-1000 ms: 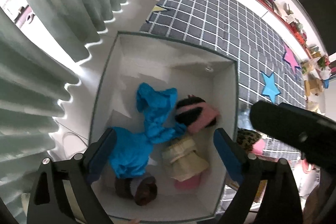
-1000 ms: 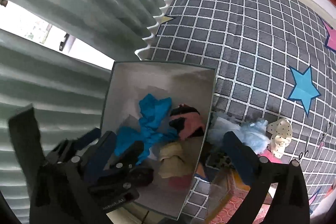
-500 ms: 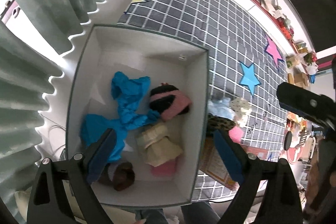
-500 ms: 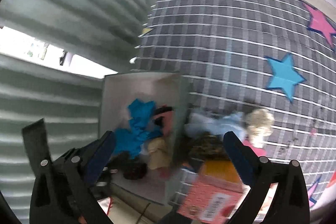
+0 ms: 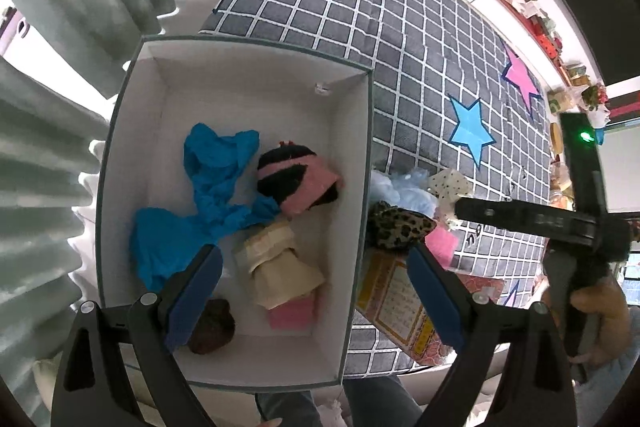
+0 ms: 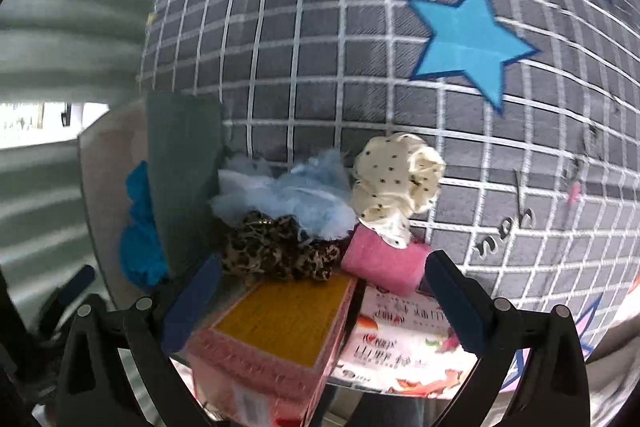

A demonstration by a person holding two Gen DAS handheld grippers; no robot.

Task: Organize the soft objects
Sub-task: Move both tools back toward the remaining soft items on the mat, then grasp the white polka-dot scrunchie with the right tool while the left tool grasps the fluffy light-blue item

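A white storage box (image 5: 352, 163) (image 6: 182, 179) stands on the floor and holds a blue cloth (image 5: 208, 187), a pink-and-black hat (image 5: 298, 181), a cream cloth (image 5: 280, 267), a pink piece (image 5: 292, 313) and a brown item (image 5: 212, 321). My left gripper (image 5: 316, 291) hangs open above the box with nothing in it. Beside the box lie a leopard-print cloth (image 6: 276, 247), a pale blue fluffy item (image 6: 296, 195), a cream dotted cloth (image 6: 396, 179) and a pink roll (image 6: 384, 263). My right gripper (image 6: 320, 303) is open and low over this pile.
A grey checked rug (image 6: 340, 27) with blue (image 6: 468, 39) and pink stars covers the floor. A pink carton with a yellow face (image 6: 276, 331) and a printed packet (image 6: 404, 339) lie near the pile. Green curtains (image 5: 60, 107) hang left of the box.
My right gripper has swung away from the box and down toward the pile on the rug. My left gripper has pulled back, so more of the box shows.
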